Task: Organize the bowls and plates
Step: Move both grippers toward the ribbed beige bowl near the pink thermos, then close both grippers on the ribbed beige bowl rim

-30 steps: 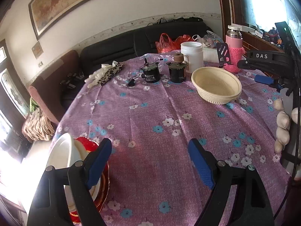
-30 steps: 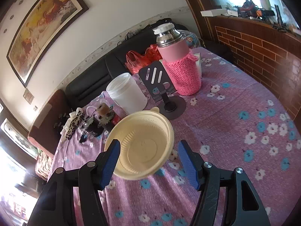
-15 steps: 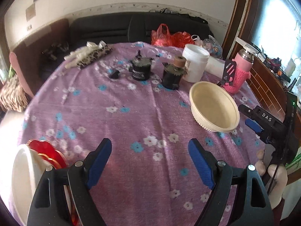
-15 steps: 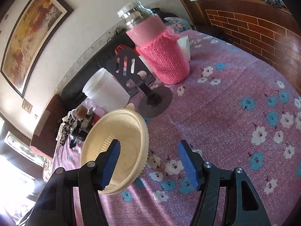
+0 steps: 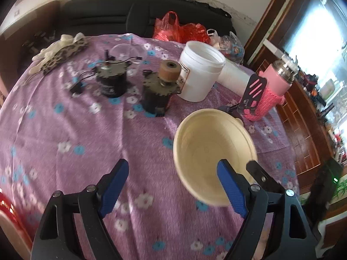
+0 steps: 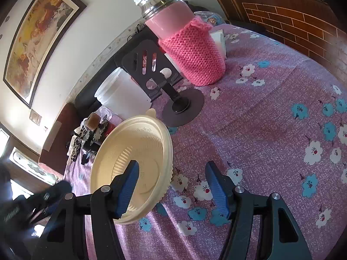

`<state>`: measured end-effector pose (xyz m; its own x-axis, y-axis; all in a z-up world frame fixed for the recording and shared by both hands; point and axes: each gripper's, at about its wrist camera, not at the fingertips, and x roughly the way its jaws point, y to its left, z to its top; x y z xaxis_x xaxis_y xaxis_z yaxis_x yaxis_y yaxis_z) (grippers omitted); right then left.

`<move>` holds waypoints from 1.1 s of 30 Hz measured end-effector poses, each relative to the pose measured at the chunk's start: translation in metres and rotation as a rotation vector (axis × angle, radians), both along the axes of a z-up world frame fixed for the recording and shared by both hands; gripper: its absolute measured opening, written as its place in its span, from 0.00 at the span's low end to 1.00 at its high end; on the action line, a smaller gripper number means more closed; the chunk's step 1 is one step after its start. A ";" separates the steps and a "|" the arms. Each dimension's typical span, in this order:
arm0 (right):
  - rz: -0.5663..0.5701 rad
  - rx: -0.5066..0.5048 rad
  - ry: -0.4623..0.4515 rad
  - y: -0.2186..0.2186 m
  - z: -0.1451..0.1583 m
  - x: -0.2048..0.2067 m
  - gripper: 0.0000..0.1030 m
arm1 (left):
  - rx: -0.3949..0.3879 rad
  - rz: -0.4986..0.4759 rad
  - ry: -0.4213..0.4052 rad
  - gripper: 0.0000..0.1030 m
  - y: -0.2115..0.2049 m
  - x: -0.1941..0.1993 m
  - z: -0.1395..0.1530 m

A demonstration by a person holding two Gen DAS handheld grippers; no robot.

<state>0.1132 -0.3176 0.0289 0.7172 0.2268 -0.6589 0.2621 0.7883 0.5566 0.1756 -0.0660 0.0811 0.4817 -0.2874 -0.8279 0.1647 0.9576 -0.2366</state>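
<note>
The cream round plastic bowl [image 5: 213,151] sits on the bench's purple flowered cloth [image 5: 86,140], behind the left gripper's [image 5: 172,187] right blue finger; those fingers are spread, grasping nothing. Through the right wrist camera, the bowl [image 6: 132,164] lies behind the right gripper's [image 6: 173,189] left finger, fingers likewise released, a pink knit-sleeved flask [image 6: 190,49] well beyond.

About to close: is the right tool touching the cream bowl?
Cannot tell. Right wrist view: right tool straddles the cream bowl rim, one finger inside; neither contact nor gap shows plainly.
</note>
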 end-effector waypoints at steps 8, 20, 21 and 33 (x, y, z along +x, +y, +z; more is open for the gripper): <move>0.024 -0.007 0.018 0.004 -0.005 0.005 0.58 | 0.029 -0.003 0.095 0.80 -0.017 0.026 -0.037; 0.059 -0.001 0.043 0.014 -0.015 0.008 0.46 | 0.051 -0.038 0.129 0.27 -0.029 0.033 -0.054; 0.063 0.004 0.044 0.014 -0.016 0.009 0.44 | 0.056 -0.046 0.131 0.15 -0.030 0.033 -0.055; 0.091 -0.007 0.046 0.022 -0.014 0.006 0.20 | 0.119 -0.064 0.024 0.14 -0.042 0.013 -0.039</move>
<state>0.1195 -0.2955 0.0148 0.6631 0.2849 -0.6922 0.2146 0.8135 0.5404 0.1888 -0.1083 0.0423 0.4454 -0.2163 -0.8688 0.2220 0.9668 -0.1268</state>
